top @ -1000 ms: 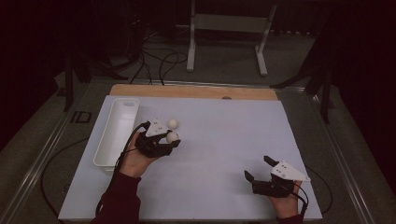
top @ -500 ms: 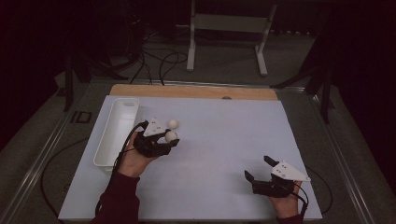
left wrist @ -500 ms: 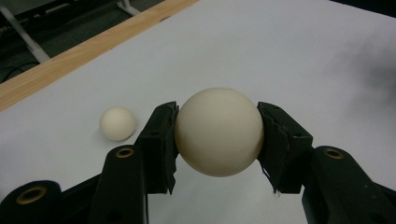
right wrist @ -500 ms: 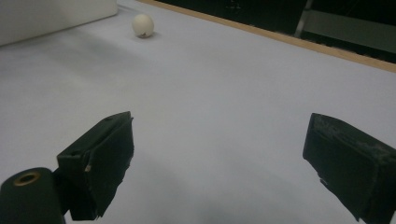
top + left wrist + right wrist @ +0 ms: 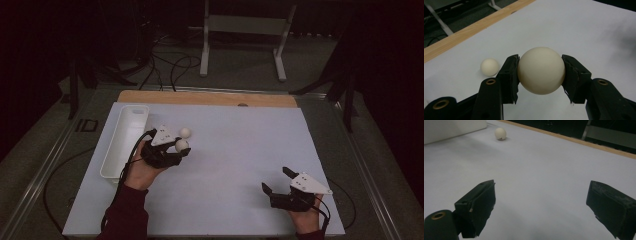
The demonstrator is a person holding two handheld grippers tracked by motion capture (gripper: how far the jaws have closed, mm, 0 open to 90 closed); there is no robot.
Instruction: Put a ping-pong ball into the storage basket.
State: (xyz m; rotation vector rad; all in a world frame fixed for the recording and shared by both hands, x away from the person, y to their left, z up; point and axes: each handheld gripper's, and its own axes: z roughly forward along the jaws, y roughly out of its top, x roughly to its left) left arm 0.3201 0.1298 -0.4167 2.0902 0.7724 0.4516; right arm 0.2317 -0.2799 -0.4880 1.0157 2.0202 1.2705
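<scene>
White sheet point(image 5: 235, 165) over a wood-edged table point(image 5: 205, 98); dark room behind, white stand point(image 5: 245, 35), floor cables point(image 5: 165, 65). White tray point(image 5: 125, 140) at left. Little changed from earlier frames. Left gripper point(image 5: 181, 148) clamped on a cream ball point(image 5: 541, 70), smooth, matte. Second ball point(image 5: 185, 132) just beyond. Right gripper point(image 5: 276, 181) low, jaws wide apart.
</scene>
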